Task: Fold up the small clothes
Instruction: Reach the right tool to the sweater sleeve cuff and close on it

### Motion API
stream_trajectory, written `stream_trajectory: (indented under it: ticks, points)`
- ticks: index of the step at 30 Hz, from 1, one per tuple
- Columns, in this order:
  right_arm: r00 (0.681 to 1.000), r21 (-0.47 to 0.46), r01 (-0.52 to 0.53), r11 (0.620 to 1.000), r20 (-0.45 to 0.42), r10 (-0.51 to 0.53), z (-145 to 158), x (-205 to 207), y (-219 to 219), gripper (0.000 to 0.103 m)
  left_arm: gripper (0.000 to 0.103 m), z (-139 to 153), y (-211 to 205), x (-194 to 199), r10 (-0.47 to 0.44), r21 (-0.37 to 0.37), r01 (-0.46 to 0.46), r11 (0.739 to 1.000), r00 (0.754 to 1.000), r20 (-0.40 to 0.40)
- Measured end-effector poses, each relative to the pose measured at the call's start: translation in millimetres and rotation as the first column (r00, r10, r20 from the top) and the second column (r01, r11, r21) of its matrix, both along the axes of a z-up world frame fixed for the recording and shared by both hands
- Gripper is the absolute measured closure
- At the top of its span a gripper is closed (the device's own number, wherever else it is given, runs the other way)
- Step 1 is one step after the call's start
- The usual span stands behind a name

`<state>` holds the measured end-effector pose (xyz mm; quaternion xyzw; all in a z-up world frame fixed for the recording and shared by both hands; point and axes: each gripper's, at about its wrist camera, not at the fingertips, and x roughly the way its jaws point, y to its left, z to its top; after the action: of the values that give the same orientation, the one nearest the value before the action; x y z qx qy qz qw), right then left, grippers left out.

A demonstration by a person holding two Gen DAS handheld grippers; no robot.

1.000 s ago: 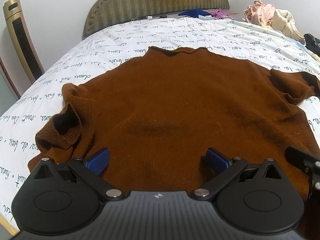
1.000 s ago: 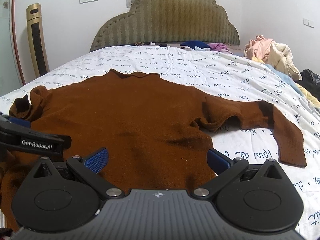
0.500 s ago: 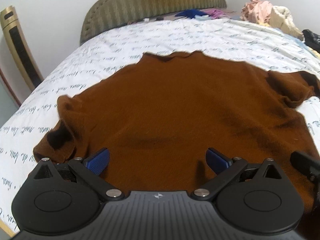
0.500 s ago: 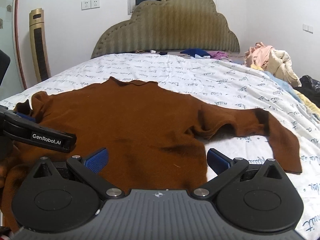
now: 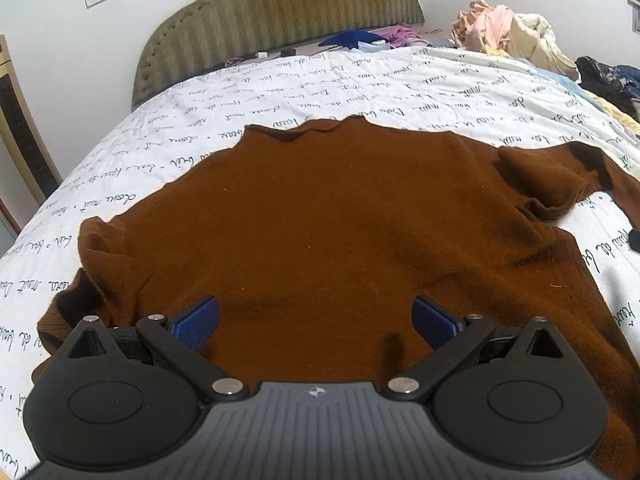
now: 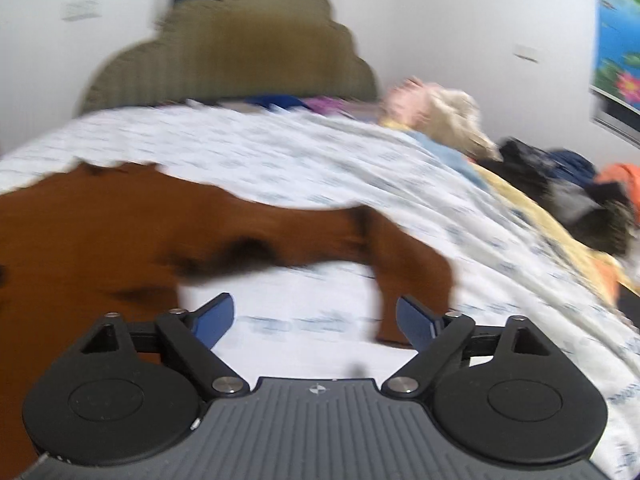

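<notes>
sweater: brown knit sweater [image 5: 328,216] lies spread flat on the bed cover [image 5: 280,84], neckline toward the headboard [image 5: 276,16], hem nearest the cameras.
sweater body: open and unfolded; a few shallow creases near the hem, no fold line visible.
sleeve, left side of sweater: left sleeve [image 5: 92,276] bunched and doubled against the body edge, not laid out.
sleeve, right side of sweater: right sleeve [image 6: 404,256] reaches out from the body and bends toward the hem side; right wrist view is motion-blurred, detail limited.
left gripper: left gripper [image 5: 316,316] hovers over the sweater hem, jaws wide apart, nothing between them.
right gripper: right gripper [image 6: 316,316] jaws apart and holding nothing, over bare cover just beside the sweater, between the body and the right sleeve's end.
progress: judged at the start; no fold made.
remaining: both sleeves to bring in over the body, then the body to fold.
surroundings: heap of other clothes [image 5: 508,36] well beyond the sweater's right sleeve, near the headboard corner.
</notes>
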<state>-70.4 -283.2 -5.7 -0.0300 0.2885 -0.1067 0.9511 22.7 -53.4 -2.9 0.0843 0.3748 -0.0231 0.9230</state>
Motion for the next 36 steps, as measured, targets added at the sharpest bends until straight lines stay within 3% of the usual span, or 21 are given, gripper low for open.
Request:
stream_trajectory:
  ticks: [6,9,10,11,15,18,23,27,28,31,33,36]
  points:
    - [0.993,-0.031,0.046,0.998,-0.105,-0.049,-29,22,-38,0.044,0.000,-5,-9,3,-0.021,0.019,0.021,1.000,1.000,-0.017]
    - [0.993,-0.015,0.051,0.999,-0.103,-0.053,-35,28,-44,0.070,0.000,-6,-11,3,-0.030,0.036,0.031,0.999,0.999,-0.019]
    - [0.994,-0.011,0.058,0.998,-0.093,-0.059,-33,28,-46,0.085,0.000,-6,-12,3,-0.031,0.040,0.032,0.999,0.999,-0.020]
    - [0.994,0.001,0.067,0.998,-0.085,-0.066,-31,30,-49,0.093,0.000,-6,-12,3,-0.031,0.042,0.032,0.999,0.999,-0.021]
    - [0.998,0.156,0.060,0.986,-0.027,-0.056,-9,27,-78,0.093,0.000,-5,-11,5,-0.027,0.040,0.028,0.999,0.999,-0.028]
    - [0.995,0.282,0.091,0.955,0.017,-0.100,7,30,-116,0.093,0.000,-3,-11,7,-0.026,0.025,0.027,0.999,0.999,-0.037]
    - [0.966,0.302,0.234,0.924,0.036,-0.257,19,51,-192,0.093,0.000,-3,-13,8,-0.036,0.032,0.037,0.999,0.999,-0.038]
    - [0.932,0.342,0.340,0.876,0.003,-0.363,8,70,-250,0.093,0.000,-4,-14,10,-0.035,0.033,0.037,0.999,0.998,-0.044]
    - [0.921,0.349,0.369,0.861,-0.015,-0.389,3,75,-261,0.087,0.000,-4,-14,10,-0.036,0.033,0.038,0.999,0.998,-0.044]
    - [0.875,0.364,0.464,0.808,-0.049,-0.481,-10,74,-276,0.049,0.000,-3,-13,9,-0.041,0.038,0.042,0.998,0.998,-0.037]
    - [0.861,0.413,0.461,0.785,0.005,-0.508,-10,56,-270,0.047,0.000,-2,-13,9,-0.038,0.041,0.039,0.998,0.999,-0.031]
    - [0.893,0.587,0.352,0.729,0.024,-0.450,-16,38,-259,0.047,0.000,-1,-14,12,-0.038,0.037,0.039,0.999,0.999,-0.032]
